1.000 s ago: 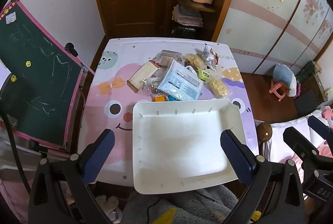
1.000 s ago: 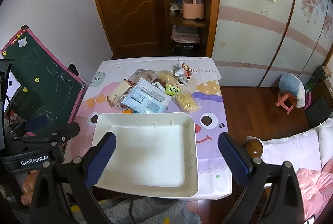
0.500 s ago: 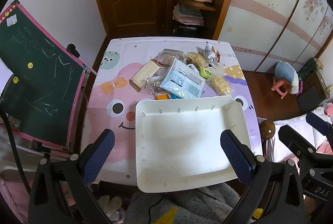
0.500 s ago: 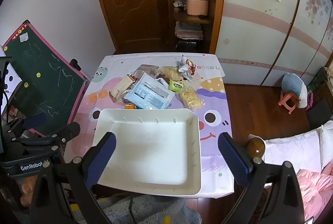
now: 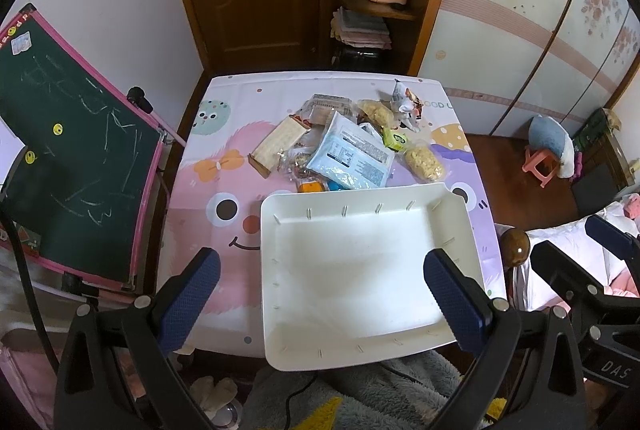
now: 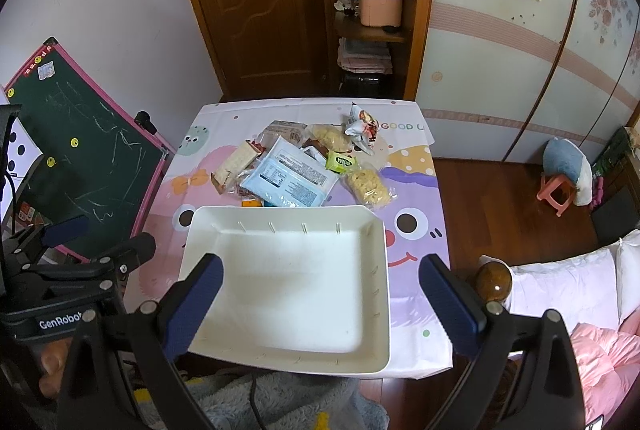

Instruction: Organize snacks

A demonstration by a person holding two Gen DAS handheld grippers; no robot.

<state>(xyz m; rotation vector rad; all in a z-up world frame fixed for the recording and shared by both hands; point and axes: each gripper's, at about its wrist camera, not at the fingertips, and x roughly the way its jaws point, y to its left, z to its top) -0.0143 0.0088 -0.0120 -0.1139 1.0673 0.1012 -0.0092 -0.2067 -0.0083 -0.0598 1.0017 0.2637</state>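
An empty white tray (image 5: 280, 310) (image 6: 384, 310) sits at the near edge of a small table with a cartoon cloth (image 5: 216, 174) (image 6: 416, 186). Behind it lies a heap of snacks: a pale blue pouch (image 5: 352, 156) (image 6: 290, 176), a long wafer pack (image 5: 278, 144) (image 6: 236, 164), a yellow puffs bag (image 5: 424, 160) (image 6: 368, 186), a small green packet (image 5: 394, 140) (image 6: 340, 163) and a crumpled red-white bag (image 5: 406, 104) (image 6: 362, 128). My left gripper (image 5: 320, 306) and right gripper (image 6: 320, 304) both hover open above the tray, holding nothing.
A green chalkboard easel (image 5: 68, 158) (image 6: 80, 158) leans at the table's left. A bed with pink and white bedding (image 6: 580, 310) and a brown bedpost knob (image 5: 515, 246) stand to the right. A wooden door and shelf (image 6: 360, 30) lie beyond. Grey fuzzy fabric (image 5: 360, 390) lies below.
Both grippers have drawn back and up a little, so the table and tray sit slightly farther off. Nothing on the table has moved.
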